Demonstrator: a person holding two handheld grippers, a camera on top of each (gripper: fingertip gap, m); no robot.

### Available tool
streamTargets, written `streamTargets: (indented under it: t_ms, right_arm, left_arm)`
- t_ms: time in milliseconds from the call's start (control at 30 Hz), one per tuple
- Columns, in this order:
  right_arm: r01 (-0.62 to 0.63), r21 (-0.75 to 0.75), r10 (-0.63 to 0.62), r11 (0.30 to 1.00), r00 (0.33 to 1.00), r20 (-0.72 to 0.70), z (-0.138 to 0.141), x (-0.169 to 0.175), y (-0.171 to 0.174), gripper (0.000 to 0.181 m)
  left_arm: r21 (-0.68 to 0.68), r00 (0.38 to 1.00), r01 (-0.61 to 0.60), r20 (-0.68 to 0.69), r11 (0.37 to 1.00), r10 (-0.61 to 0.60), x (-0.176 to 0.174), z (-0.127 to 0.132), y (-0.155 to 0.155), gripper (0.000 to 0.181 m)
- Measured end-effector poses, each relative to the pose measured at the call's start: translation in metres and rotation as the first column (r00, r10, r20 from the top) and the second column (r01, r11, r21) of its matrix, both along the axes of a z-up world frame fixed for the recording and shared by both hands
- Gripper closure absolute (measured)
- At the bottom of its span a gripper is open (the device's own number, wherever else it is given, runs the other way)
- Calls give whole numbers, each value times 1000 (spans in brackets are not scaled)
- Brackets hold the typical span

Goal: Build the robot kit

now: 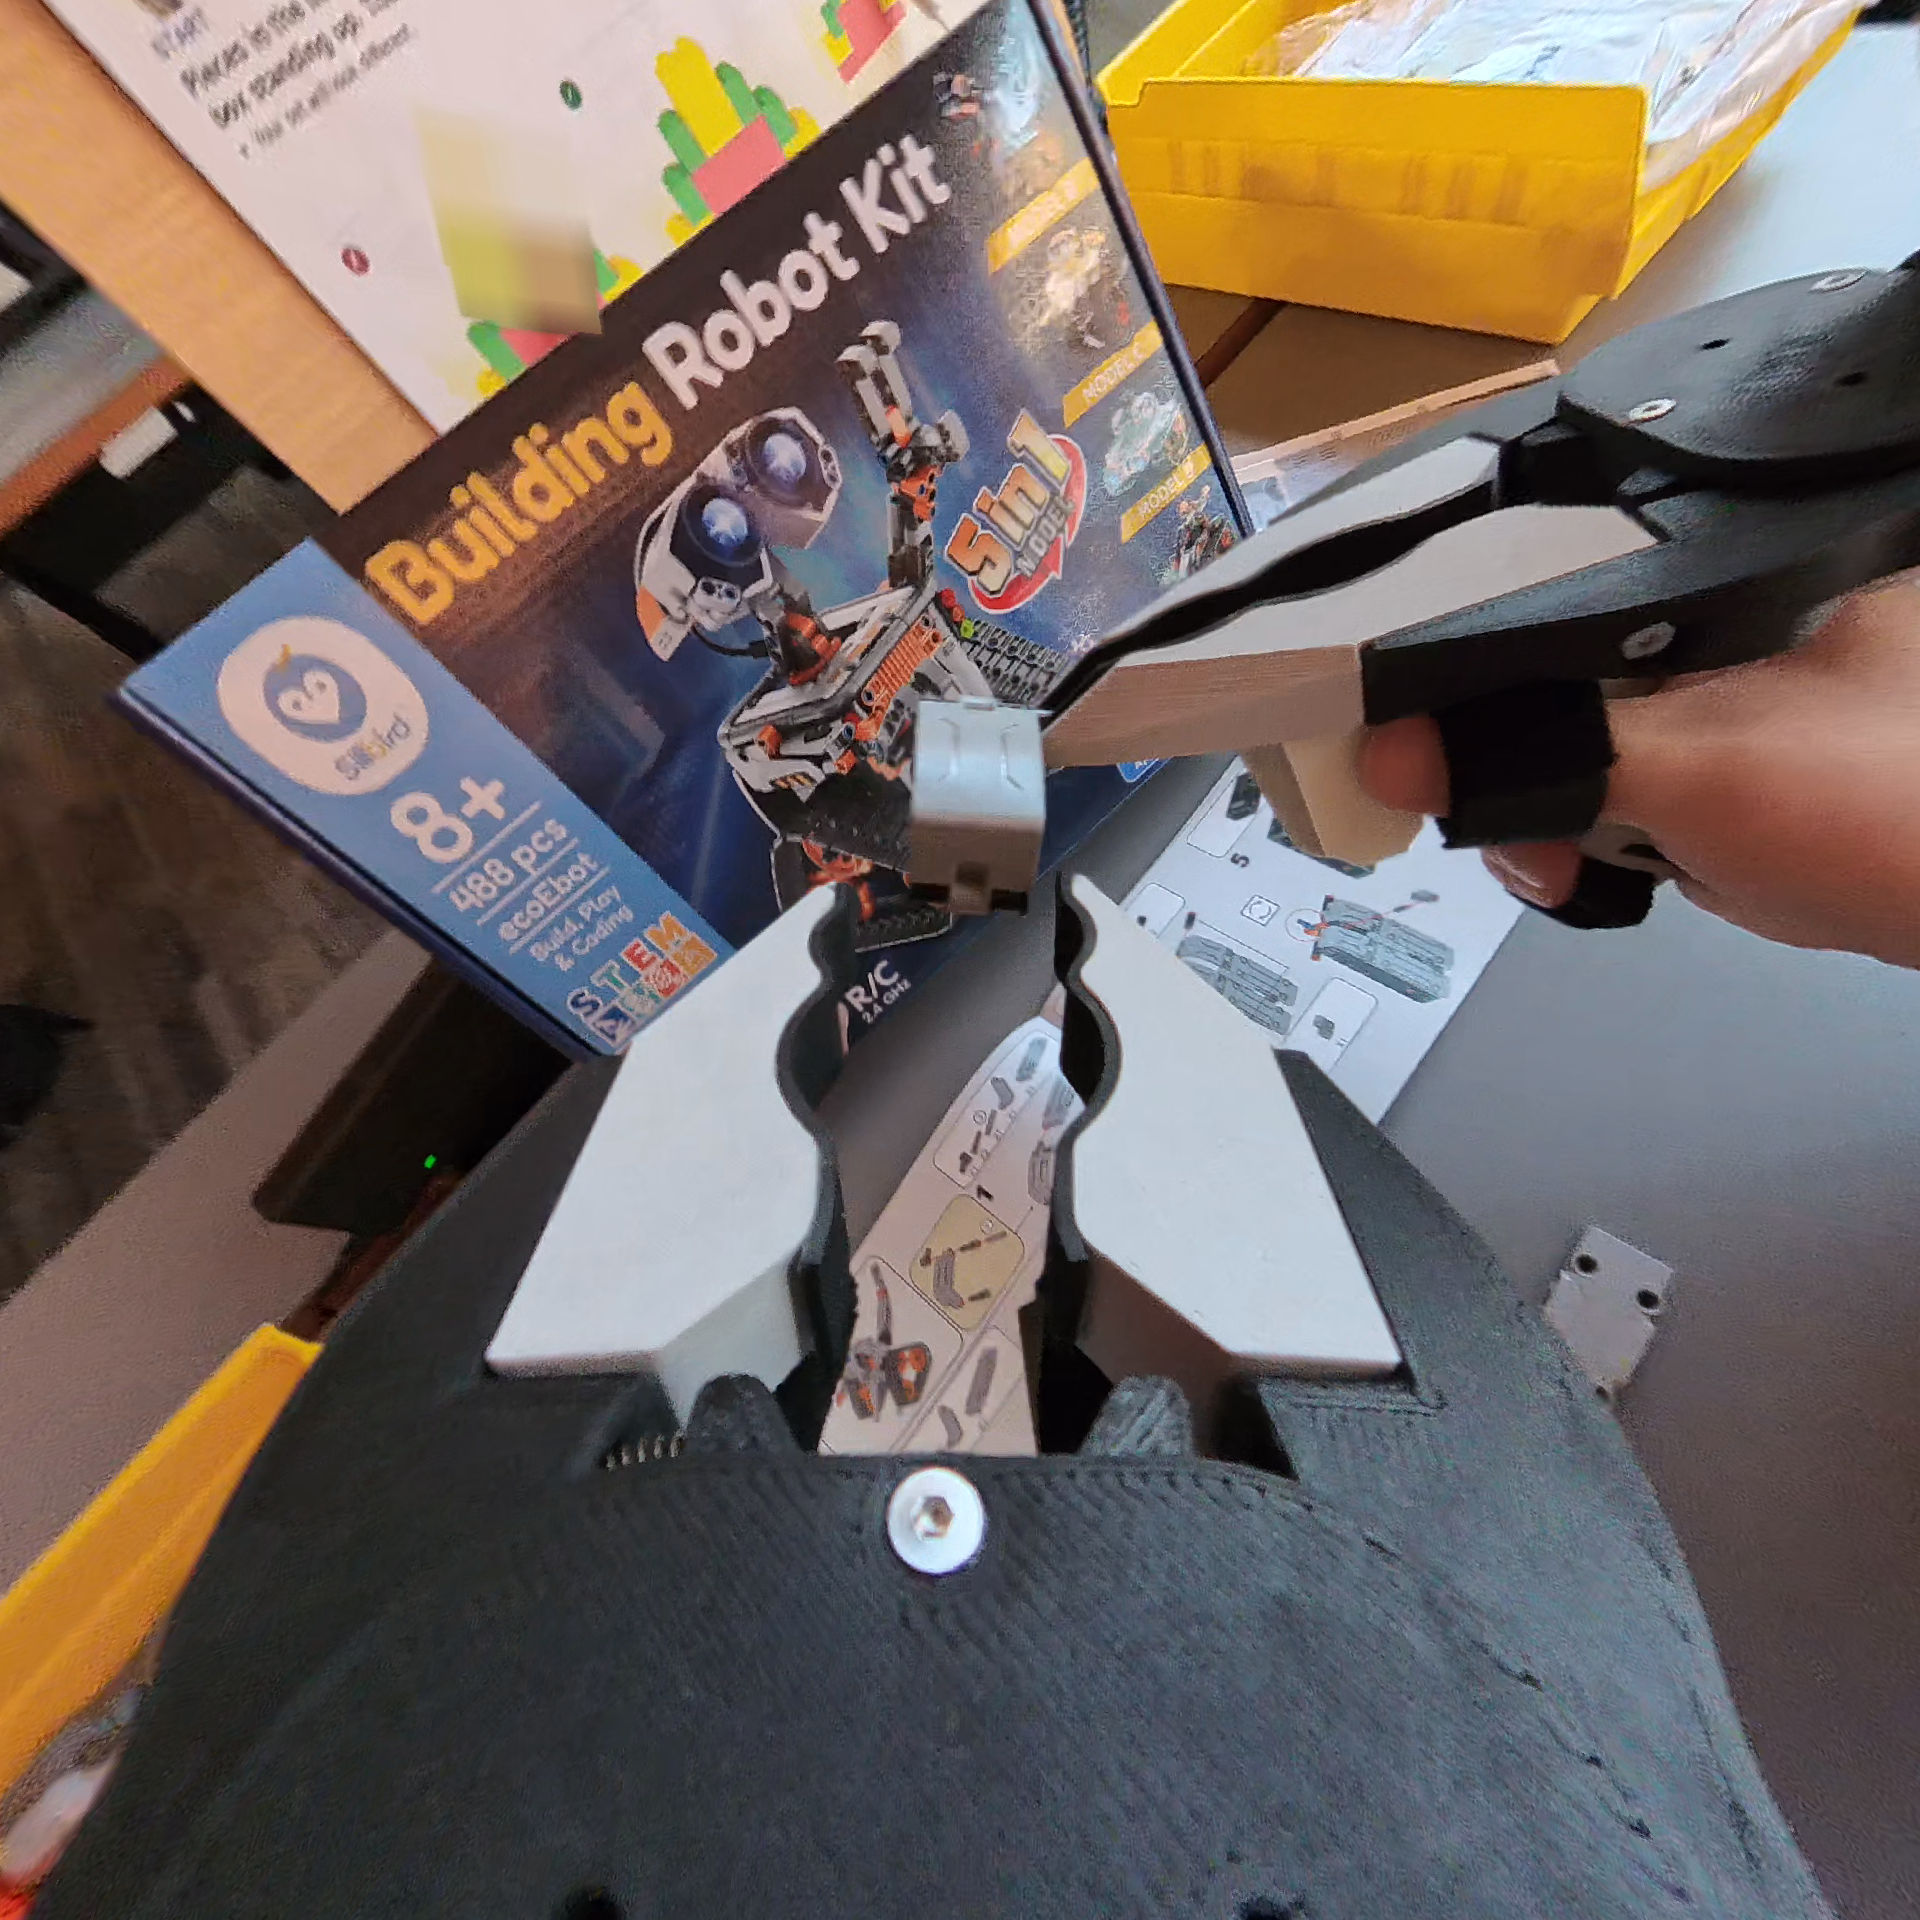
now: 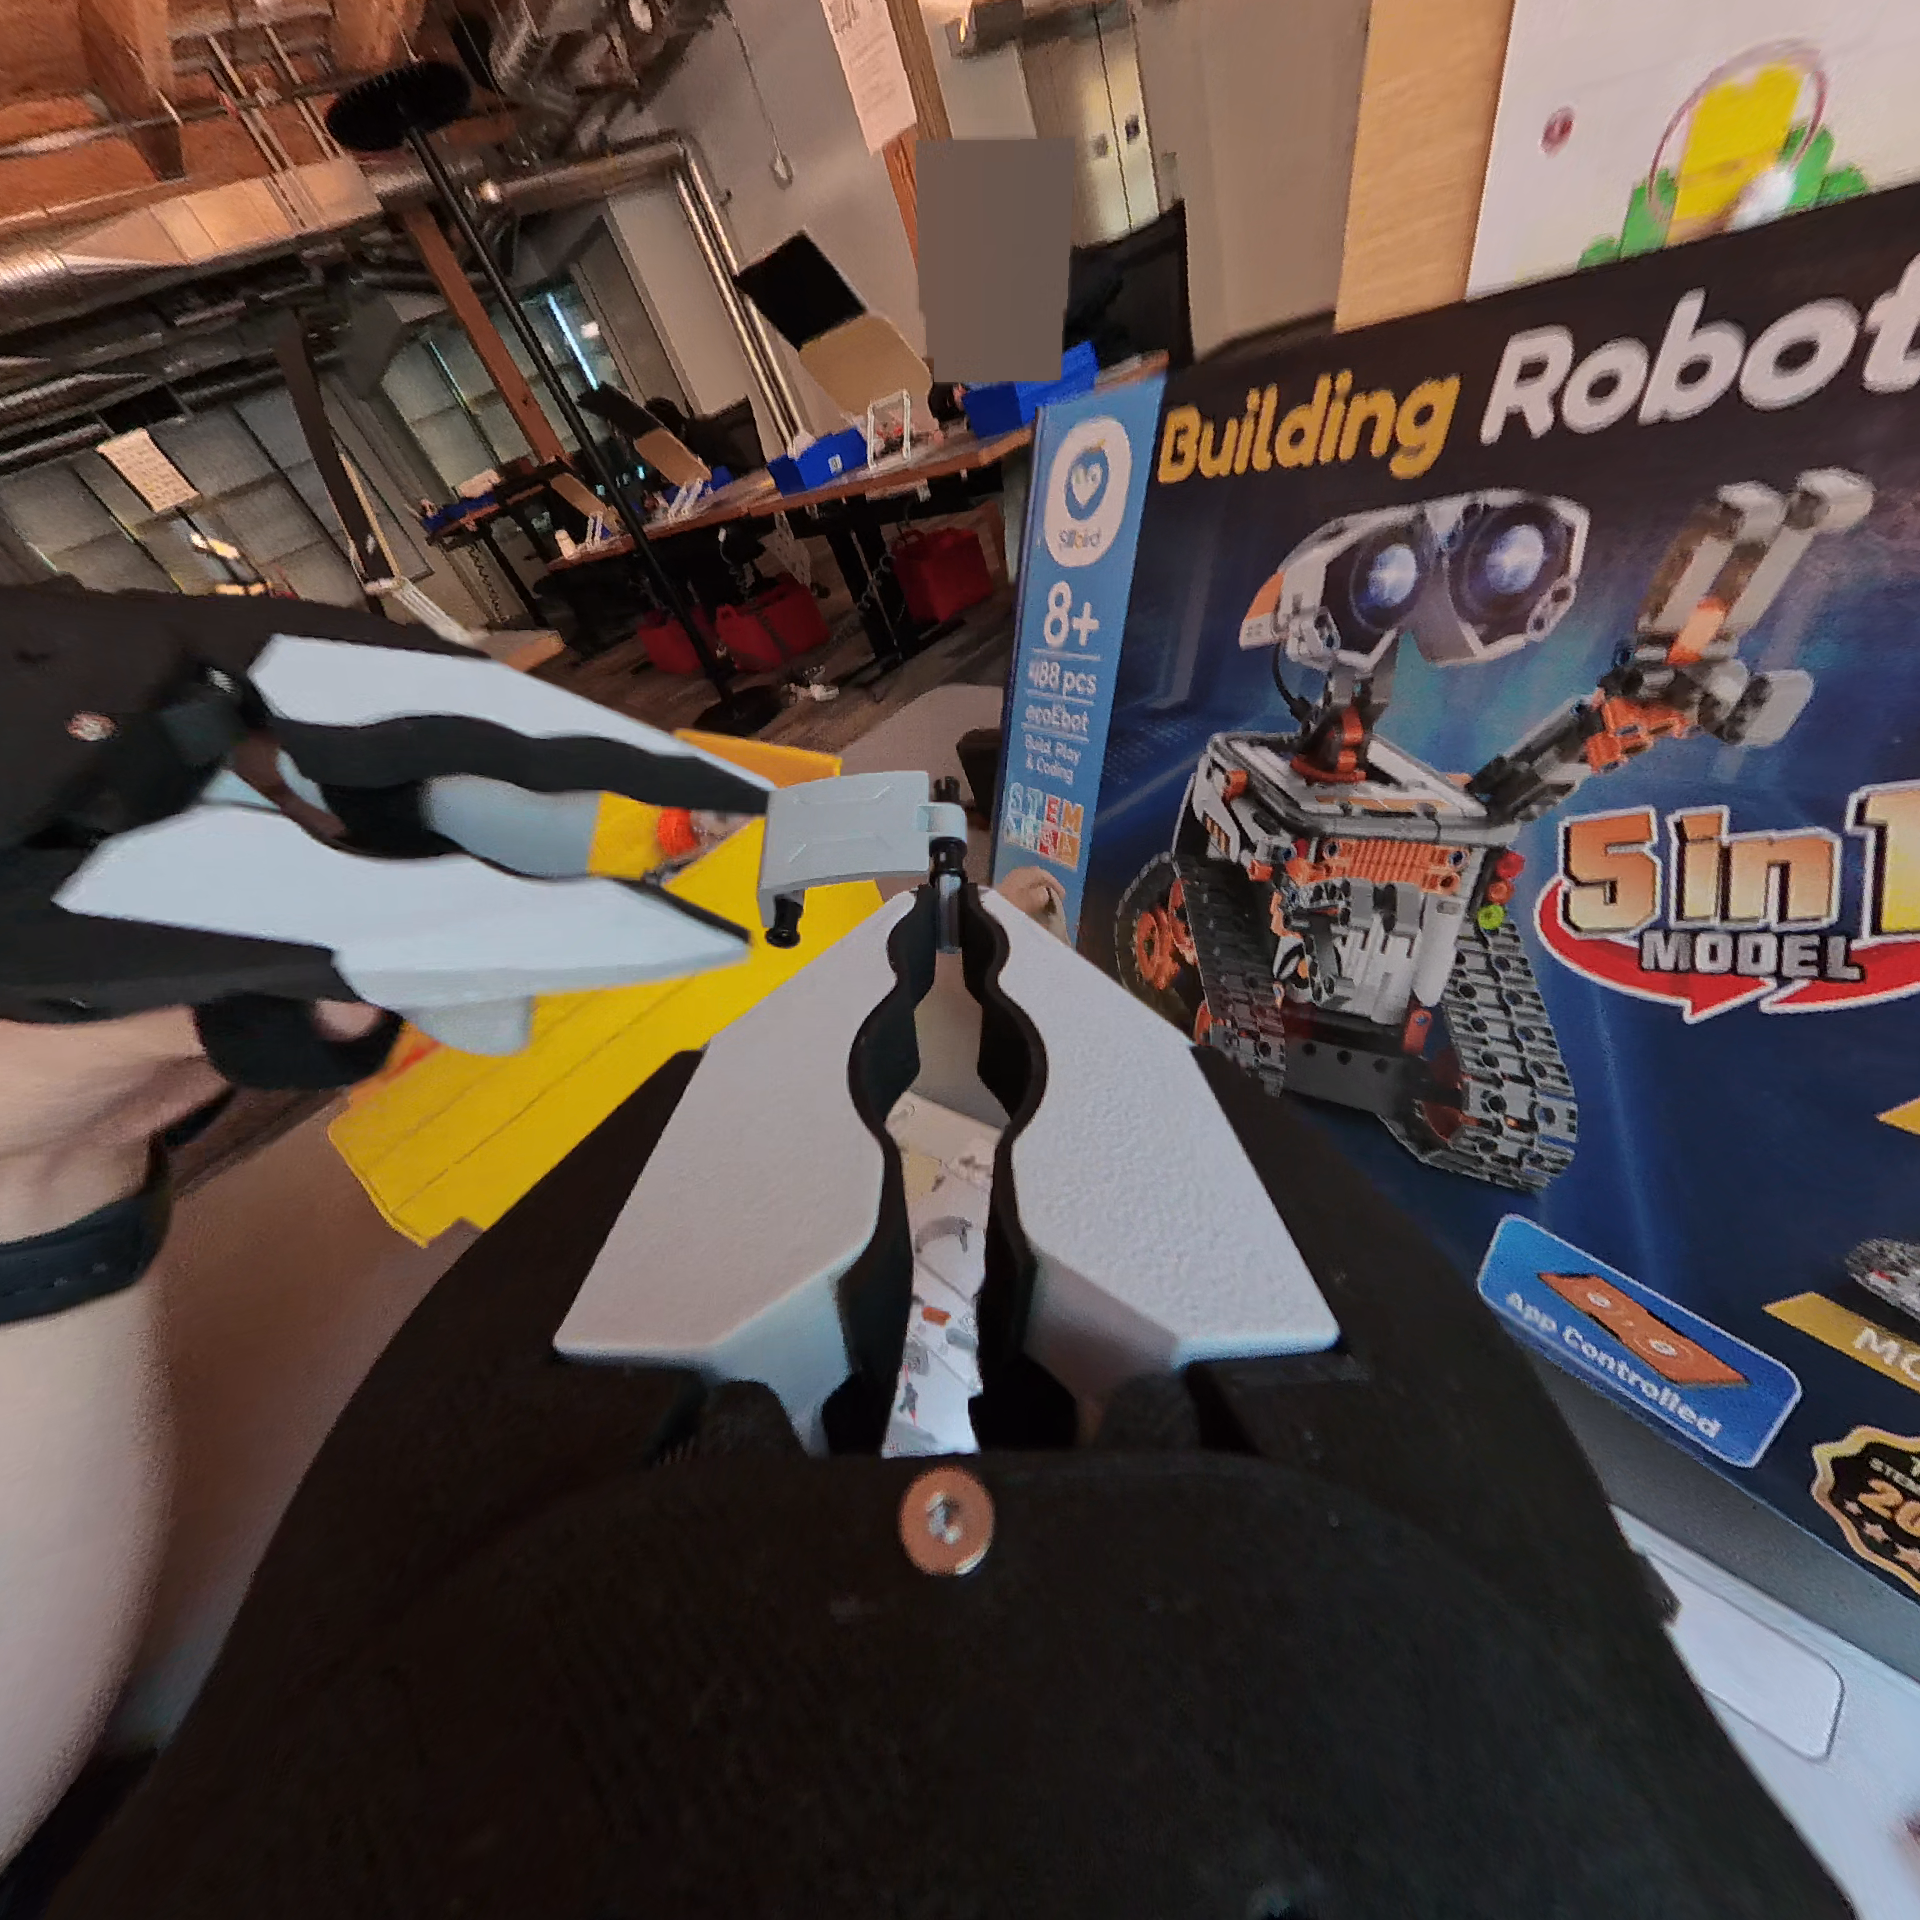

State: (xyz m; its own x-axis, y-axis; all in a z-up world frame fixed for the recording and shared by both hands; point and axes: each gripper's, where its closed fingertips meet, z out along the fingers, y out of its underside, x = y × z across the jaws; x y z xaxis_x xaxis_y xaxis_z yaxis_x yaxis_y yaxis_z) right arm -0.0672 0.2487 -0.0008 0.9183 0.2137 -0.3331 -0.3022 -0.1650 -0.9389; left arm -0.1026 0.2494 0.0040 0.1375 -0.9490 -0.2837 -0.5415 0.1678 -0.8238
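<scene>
A light grey plastic panel (image 1: 977, 800) hangs in the air in front of a robot kit box. My right gripper (image 2: 948, 914) is shut on a small grey and black pin (image 2: 947, 883) that plugs into a lug on the panel's (image 2: 847, 836) edge. In the left wrist view the right gripper (image 1: 1055, 717) reaches the panel from the right, and the pin is hidden. My left gripper (image 1: 951, 904) is open, its tips just below the panel and not pressing it. In the right wrist view the left gripper (image 2: 756, 871) stands spread, its upper fingertip (image 2: 758, 800) at the panel's left edge.
The dark blue kit box (image 1: 623, 623) stands upright close behind, also seen in the right wrist view (image 2: 1455, 831). Yellow bins sit at the back right (image 1: 1351, 177) and beside the left gripper (image 2: 582, 1039). Instruction sheets (image 1: 1299, 935) lie on the grey table. A person's hand (image 1: 1714, 779) holds the right gripper. The left gripper's tips are roughly 4 cm from the right gripper's.
</scene>
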Motion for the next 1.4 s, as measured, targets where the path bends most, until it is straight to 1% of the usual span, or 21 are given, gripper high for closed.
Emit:
streamTargets:
  t_ms: [33,100,200,267,367,400,467,533,600,700,867,1167,1400]
  right_arm:
    - [-16,-47,16,999,1000,1,-9,1,2,179]
    - [-79,-192,84,978,996,17,-37,-4,6,179]
    - [-121,-348,149,930,987,56,-73,-13,7,179]
    - [-118,-399,172,909,980,102,-87,-19,7,179]
    - [-68,-454,164,888,971,175,-101,-24,9,179]
    - [-59,-471,168,880,967,193,-106,-26,9,179]
    - [-53,-496,170,867,966,194,-113,-30,9,179]
    - [-59,-509,169,859,971,172,-117,-32,9,179]
    - [-57,-515,162,855,973,161,-119,-32,10,179]
    - [-55,-518,155,854,976,152,-118,-30,9,179]
    - [-62,-516,157,854,977,143,-116,-33,9,179]
    - [-52,-516,164,855,971,174,-113,-38,8,179]
    - [-56,-501,171,864,967,187,-106,-42,8,179]
  left_arm:
    - [-32,1000,-6,8,999,7,-5,2,3,144]
    - [-87,998,-22,49,996,27,-16,11,10,144]
    - [-132,974,-89,198,987,114,-34,41,27,153]
    - [-170,922,-140,338,975,191,-49,67,40,159]
    - [-239,825,-149,505,959,254,-70,98,50,175]
    - [-257,792,-141,551,956,264,-77,106,51,181]
    - [-286,731,-103,628,953,267,-89,121,52,181]
    - [-315,694,-62,668,947,268,-96,129,50,181]
    - [-334,689,-45,672,942,271,-99,131,50,181]
    - [-332,694,-52,666,942,273,-98,130,50,181]
    - [-324,721,-42,645,945,254,-91,126,46,181]
    - [-330,724,-32,643,944,249,-90,125,45,181]
    - [-333,740,-23,628,943,239,-86,122,43,181]
